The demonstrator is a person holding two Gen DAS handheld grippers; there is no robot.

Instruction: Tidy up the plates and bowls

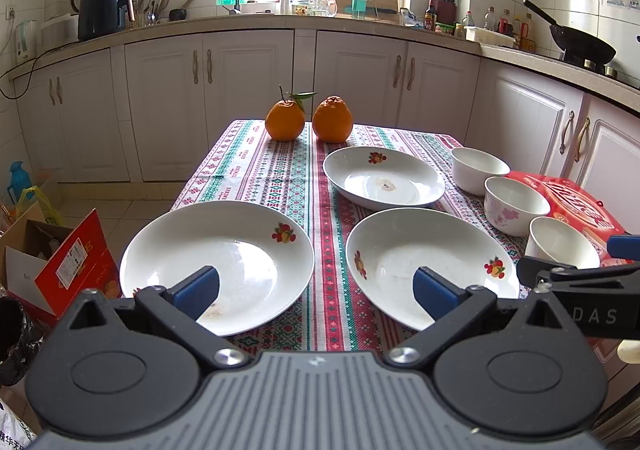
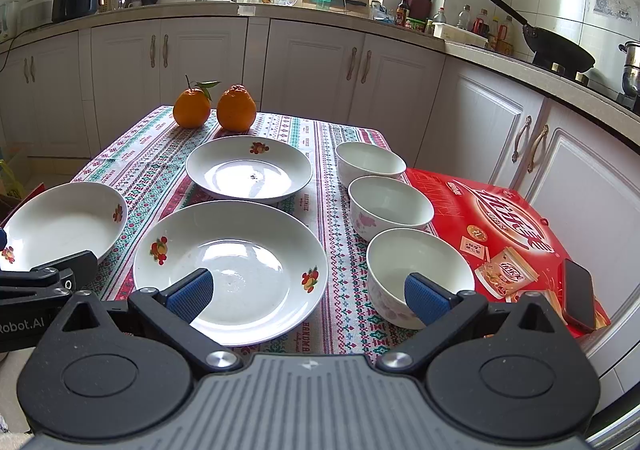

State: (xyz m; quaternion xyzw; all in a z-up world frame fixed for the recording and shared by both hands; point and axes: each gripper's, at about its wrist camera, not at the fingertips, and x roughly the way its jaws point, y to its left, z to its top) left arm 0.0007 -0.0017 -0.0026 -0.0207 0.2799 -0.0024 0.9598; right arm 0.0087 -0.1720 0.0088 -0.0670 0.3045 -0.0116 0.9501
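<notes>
Hovering with both grippers, left gripper (image 1: pixel 316 288) and right gripper (image 2: pixel 307 292), spread wide and empty above three plates and three bowls lying separate on tablecloth (image 2: pixel 332 177); judging near plate (image 2: pixel 231 270) rim-first pinch, stacking gently.

Glossy glazed plates (image 2: pixel 230 270), woven patterned tablecloth (image 2: pixel 340 302), ribbed blue rubbery fingers (image 2: pixel 188 296)
</notes>
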